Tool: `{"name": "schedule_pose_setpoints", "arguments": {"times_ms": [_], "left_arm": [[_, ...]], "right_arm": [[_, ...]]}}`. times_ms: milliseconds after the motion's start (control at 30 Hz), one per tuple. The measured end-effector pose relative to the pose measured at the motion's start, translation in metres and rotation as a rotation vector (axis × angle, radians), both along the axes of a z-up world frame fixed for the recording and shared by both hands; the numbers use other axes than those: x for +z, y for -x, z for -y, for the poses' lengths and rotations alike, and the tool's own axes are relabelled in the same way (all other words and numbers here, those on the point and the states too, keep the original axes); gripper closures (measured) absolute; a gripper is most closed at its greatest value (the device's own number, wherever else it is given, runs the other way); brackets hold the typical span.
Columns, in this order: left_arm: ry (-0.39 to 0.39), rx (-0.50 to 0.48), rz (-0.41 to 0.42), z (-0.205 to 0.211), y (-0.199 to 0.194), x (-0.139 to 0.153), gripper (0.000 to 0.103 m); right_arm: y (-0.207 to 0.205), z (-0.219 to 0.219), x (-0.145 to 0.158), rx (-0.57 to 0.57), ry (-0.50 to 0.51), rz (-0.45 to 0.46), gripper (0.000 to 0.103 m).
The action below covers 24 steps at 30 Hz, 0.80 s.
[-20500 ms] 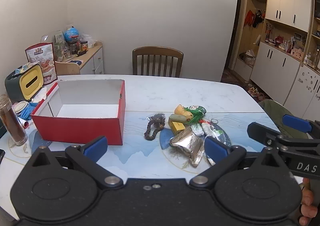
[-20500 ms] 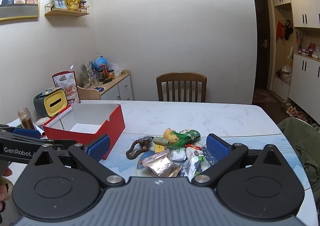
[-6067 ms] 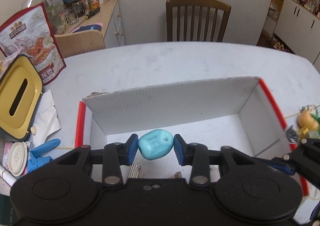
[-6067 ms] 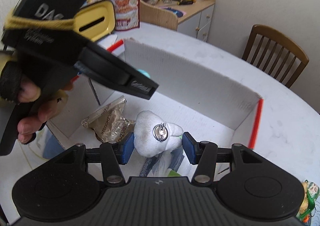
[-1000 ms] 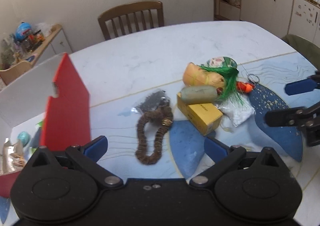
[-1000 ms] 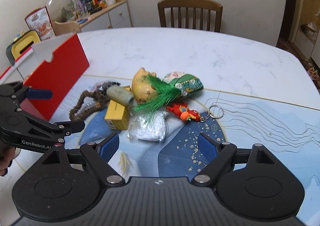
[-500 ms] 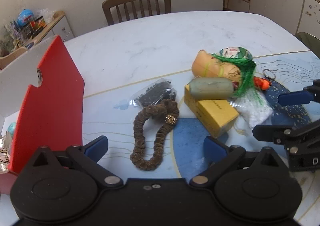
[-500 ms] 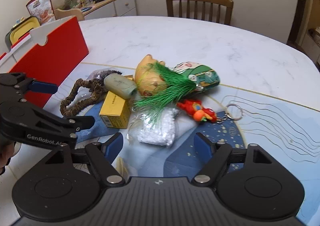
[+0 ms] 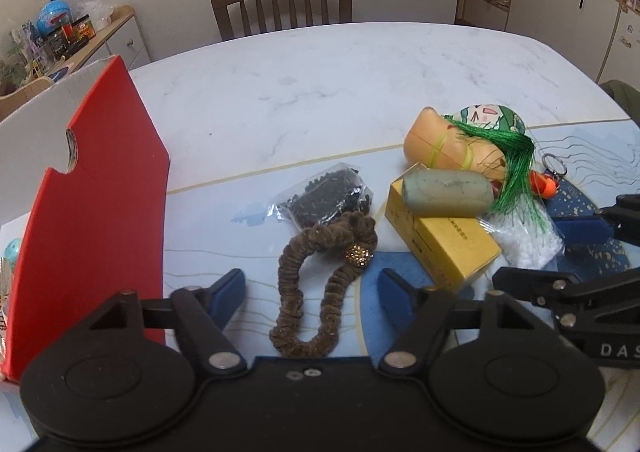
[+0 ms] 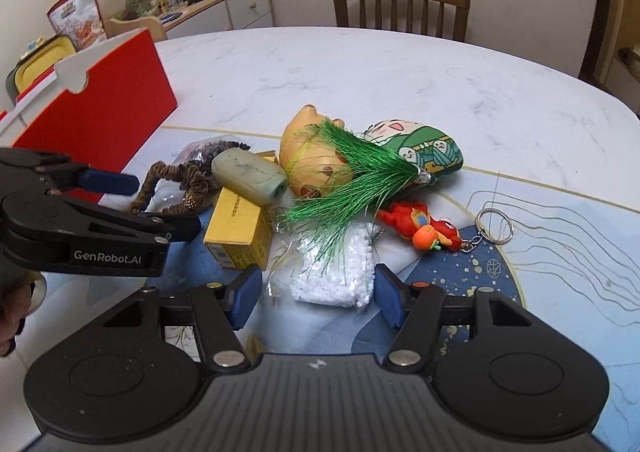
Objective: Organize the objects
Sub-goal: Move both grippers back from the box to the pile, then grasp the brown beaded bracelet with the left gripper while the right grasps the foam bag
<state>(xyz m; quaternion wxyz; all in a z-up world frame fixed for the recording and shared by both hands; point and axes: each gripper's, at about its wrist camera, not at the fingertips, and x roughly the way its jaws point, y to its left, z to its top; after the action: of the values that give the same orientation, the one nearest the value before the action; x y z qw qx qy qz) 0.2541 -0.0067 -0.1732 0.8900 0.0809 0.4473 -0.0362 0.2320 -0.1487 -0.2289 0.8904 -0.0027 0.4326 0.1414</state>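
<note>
My left gripper (image 9: 310, 288) is spread around the brown scrunchie (image 9: 320, 284) near the table's (image 9: 340, 64) front edge, beside the red box (image 9: 92, 192). My right gripper (image 10: 316, 294) is spread around the white bead bag (image 10: 340, 268), not pinching it.

One red box (image 9: 92, 188) is counted on the worktop (image 9: 320, 68). One brown scrunchie (image 9: 320, 276), one bag of dark beads (image 9: 324, 196), one yellow carton (image 9: 444, 240), one grey-green bar (image 9: 446, 192), one bag of white pellets (image 10: 336, 268), one green tassel (image 10: 352, 180) and one red keychain figure (image 10: 424, 230) are tallied. Two tools are seen, left (image 9: 310, 290) and right (image 10: 316, 294).
</note>
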Motion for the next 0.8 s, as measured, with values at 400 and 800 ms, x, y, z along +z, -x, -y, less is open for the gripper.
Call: {"name": "schedule_pose_setpoints", "arguments": {"times_ms": [400, 800], "left_arm": [[-0.052, -0.069, -0.002, 0.015, 0.003, 0.001, 0.093], [0.034, -0.052, -0.025, -0.002, 0.021, 0.014, 0.096]], "right_arm": [[0.013, 0.003, 0.005, -0.026, -0.006, -0.013, 0.052], [0.049, 0.008, 0.028, -0.032, -0.021, -0.021, 0.066]]}}
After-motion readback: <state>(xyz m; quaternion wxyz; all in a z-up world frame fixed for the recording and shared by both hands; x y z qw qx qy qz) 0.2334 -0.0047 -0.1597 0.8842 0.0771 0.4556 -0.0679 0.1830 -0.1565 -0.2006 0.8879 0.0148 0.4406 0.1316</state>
